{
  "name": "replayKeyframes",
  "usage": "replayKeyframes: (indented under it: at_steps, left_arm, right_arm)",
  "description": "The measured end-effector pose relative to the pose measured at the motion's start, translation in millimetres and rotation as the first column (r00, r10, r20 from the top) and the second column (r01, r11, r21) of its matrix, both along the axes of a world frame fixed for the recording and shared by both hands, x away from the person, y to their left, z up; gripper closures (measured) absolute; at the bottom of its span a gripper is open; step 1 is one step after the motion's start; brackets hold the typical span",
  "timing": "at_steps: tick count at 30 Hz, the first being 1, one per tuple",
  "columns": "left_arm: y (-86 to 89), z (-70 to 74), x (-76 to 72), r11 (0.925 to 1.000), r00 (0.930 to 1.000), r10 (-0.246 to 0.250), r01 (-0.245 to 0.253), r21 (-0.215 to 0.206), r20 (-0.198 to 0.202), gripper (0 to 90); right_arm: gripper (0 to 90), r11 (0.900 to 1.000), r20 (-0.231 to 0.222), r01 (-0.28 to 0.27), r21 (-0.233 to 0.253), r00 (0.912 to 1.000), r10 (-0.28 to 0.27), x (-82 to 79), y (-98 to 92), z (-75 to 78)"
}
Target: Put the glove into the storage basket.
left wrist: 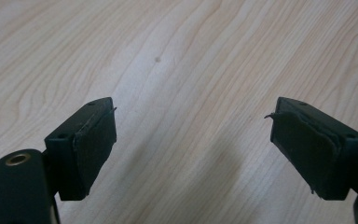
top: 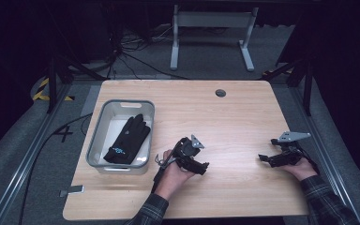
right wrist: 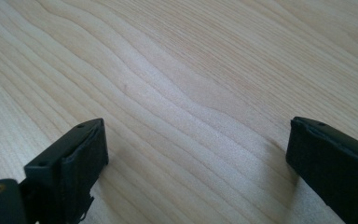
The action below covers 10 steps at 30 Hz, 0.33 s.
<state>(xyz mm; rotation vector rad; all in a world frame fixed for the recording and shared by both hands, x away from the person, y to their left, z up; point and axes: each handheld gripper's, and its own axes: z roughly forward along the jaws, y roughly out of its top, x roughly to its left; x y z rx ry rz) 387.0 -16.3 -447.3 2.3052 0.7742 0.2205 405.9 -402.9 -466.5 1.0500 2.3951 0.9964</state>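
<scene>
A black glove with a small blue mark lies inside the grey plastic bin at the table's left. My left gripper rests low over the wood just right of the bin, held in a hand, pointing right. Its jaws stand wide apart in the left gripper view with only bare wood between them. My right gripper sits near the table's right edge, pointing left. In the right gripper view it is open too, and nothing lies between its pads.
The light wooden table has a round cable hole at its back middle. A small grey tag lies at the front left corner. Cables and a white table frame stand on the floor behind.
</scene>
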Motion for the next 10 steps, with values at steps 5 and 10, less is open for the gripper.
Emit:
replayKeyframes:
  at_steps: [5,10]
  left_arm:
    - [-0.9,-6.3,0.3,1.0000,0.9999,-0.005,0.005,0.006,-0.013,14.9]
    - [-2.3,-11.2,-1.0,0.9998,0.9998,-0.007,0.008,0.019,-0.020,14.5]
  right_arm:
    - [5.8,1.000,0.000,0.000,0.000,1.0000,0.000,0.0,0.0,0.0]
    - [5.8,1.000,0.000,-0.001,0.001,1.0000,0.001,0.0,0.0,0.0]
